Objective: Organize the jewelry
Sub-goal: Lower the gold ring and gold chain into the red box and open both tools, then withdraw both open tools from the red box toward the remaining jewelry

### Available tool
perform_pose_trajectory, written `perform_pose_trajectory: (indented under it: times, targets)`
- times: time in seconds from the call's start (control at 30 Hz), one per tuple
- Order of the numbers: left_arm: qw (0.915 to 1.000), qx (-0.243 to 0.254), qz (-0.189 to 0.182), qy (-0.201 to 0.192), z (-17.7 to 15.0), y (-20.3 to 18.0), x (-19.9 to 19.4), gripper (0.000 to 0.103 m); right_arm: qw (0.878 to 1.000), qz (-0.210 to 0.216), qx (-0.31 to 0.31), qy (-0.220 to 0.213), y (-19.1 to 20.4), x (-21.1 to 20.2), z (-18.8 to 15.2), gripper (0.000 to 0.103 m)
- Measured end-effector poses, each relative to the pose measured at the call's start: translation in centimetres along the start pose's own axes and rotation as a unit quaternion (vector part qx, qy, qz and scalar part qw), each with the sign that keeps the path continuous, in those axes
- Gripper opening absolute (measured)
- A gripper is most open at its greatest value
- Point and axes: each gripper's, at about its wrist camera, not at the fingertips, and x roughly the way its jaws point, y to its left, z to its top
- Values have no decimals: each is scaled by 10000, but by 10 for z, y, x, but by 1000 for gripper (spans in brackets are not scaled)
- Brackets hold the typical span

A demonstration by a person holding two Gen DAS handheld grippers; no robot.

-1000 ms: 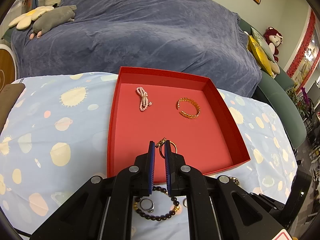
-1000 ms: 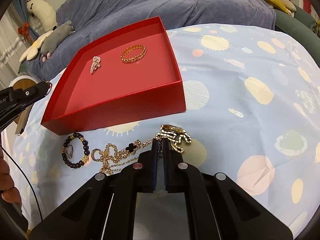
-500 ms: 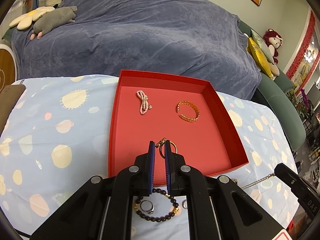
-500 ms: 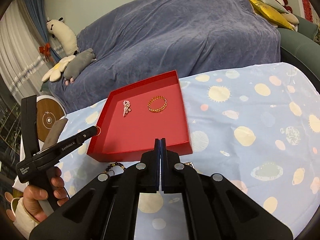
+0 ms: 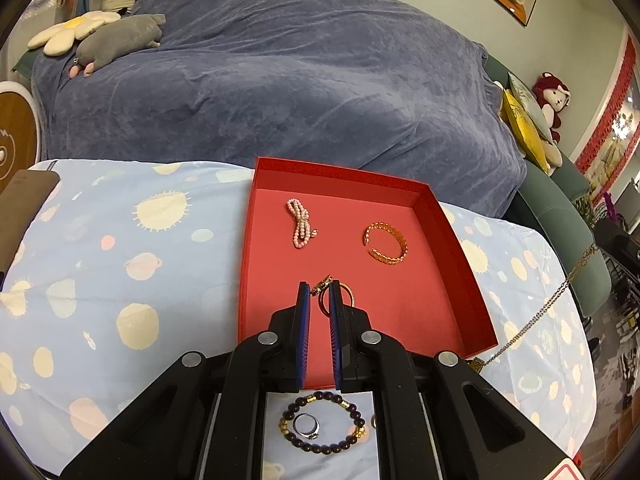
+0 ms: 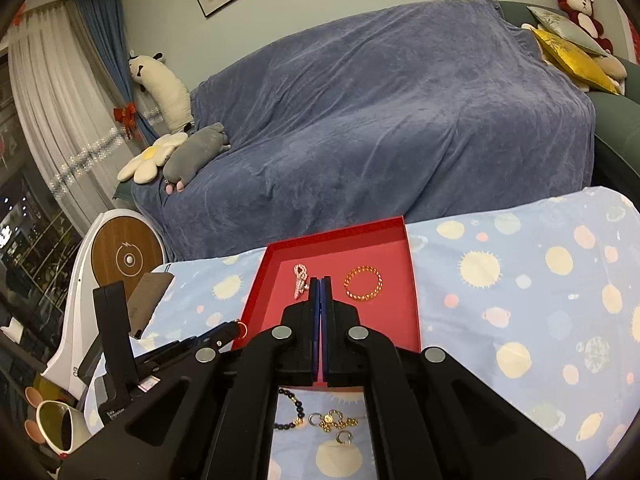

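Right claw (image 6: pixel 321 280) rose, closed | gold chain (image 5: pixel 552 304) lifted taut

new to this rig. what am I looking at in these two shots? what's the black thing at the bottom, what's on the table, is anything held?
There is no robot. A person holds a two-finger gripper in each hand, and each has a fisheye camera looking along its fingers. The black shape at the bottom of each picture is that gripper itself. One view is from the left gripper, the other from the right gripper.

A red tray sits on a blue patterned cloth. It holds a pink pearl piece and a gold bangle. In front of the tray lie a dark beaded bracelet and a silver ring.

The left gripper pinches a small gold ring. The right gripper is shut. A gold chain stretches up off the cloth, apparently held by it.
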Motion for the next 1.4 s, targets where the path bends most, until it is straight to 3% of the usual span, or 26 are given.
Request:
perform_pose_trajectory:
  times: [0.27,0.5,0.8,1.13,1.23,1.3,1.37,1.4]
  targets:
    - [10000,-75,61,-9,2,6,-1,7,9995,268,89,-135,5,-9,5,0]
    - [10000,-12,9,-4,5,3,-2,7,9994,245,-50,-242,9,-8,20,0]
    - [9997,31,-219,41,30,-5,13,7,9995,235,-168,-133,7,34,45,0]
    - [9985,129,-269,451,32,-8,60,7,9985,-10,-95,537,-19,103,18,0]
    - [9989,36,-280,364,31,-4,60,13,9979,-129,-126,619,-22,110,10,3]
    - [9993,-25,-197,325,31,-1,59,41,9979,-151,-95,624,-22,109,8,4]
    - [9996,-68,-145,222,31,1,55,48,9983,-165,-58,550,-21,104,10,13]
    - [9997,-62,-123,201,32,2,53,49,9987,-165,-37,488,-21,99,11,23]
